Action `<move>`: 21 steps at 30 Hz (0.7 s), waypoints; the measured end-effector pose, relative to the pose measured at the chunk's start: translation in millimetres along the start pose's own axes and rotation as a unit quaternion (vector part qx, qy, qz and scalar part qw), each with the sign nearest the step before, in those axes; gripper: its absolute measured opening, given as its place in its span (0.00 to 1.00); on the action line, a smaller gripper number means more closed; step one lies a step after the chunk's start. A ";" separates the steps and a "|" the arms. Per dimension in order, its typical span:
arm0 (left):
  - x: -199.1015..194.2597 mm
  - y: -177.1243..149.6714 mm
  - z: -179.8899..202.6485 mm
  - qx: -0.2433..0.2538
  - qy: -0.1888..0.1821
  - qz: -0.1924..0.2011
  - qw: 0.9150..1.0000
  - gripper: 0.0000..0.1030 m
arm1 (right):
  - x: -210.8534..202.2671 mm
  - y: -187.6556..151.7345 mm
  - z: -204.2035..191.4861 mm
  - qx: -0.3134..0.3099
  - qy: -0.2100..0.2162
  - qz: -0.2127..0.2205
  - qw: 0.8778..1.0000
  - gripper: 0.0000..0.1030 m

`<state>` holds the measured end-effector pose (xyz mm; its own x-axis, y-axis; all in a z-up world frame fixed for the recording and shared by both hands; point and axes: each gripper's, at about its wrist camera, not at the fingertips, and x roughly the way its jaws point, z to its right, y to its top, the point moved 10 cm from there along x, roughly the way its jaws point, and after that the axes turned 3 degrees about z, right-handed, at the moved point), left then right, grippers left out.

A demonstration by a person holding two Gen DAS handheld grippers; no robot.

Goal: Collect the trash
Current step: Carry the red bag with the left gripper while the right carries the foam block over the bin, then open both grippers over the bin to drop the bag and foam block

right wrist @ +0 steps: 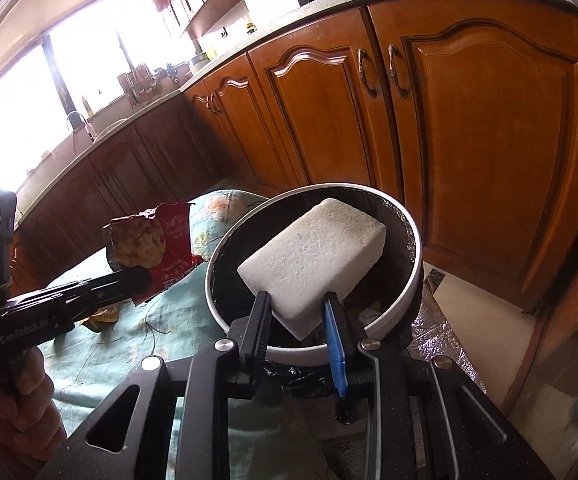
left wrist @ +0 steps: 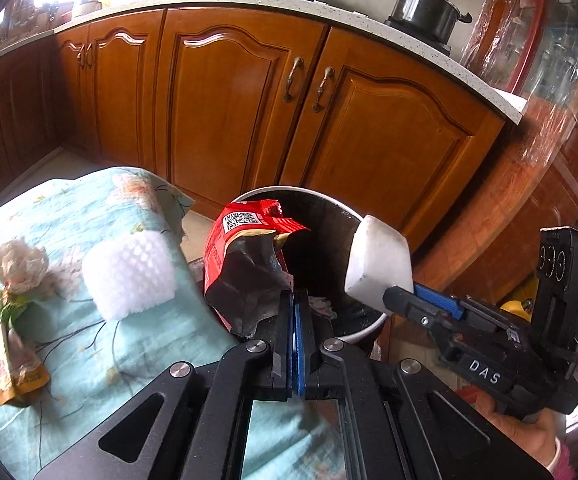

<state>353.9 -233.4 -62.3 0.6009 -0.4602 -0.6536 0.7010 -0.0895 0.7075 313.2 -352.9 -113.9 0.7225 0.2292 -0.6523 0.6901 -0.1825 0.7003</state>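
Note:
My left gripper [left wrist: 295, 300] is shut on a red snack wrapper [left wrist: 245, 260] and holds it at the near left rim of the round trash bin [left wrist: 363, 330]. The wrapper also shows in the right wrist view [right wrist: 157, 248], beside the bin [right wrist: 415, 280]. My right gripper [right wrist: 299, 304] is shut on a white foam block [right wrist: 313, 256] and holds it over the bin's mouth. The block also shows in the left wrist view [left wrist: 379, 264]. On the table lie a white foam net [left wrist: 129, 274], a crumpled tissue [left wrist: 21, 264] and a yellow-green wrapper [left wrist: 13, 356].
The table has a teal flowered cloth [left wrist: 89, 208]. Brown wooden cabinets [left wrist: 249, 100] stand behind the bin under a pale countertop [left wrist: 209, 0] with a steel pot [left wrist: 425, 10]. A plastic-wrapped cabinet [left wrist: 529, 160] is at the right.

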 end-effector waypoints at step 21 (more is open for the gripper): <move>75.0 20.2 11.5 0.012 -0.005 -0.034 0.999 0.29 | 33.3 9.3 25.5 -0.004 -0.019 -0.040 0.999 0.37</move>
<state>408.7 -279.8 -93.9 0.5481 -0.4604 -0.6983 0.7310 -0.1422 0.6674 344.8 -371.4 -136.5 0.6658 0.2072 -0.7168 0.7459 -0.1574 0.6472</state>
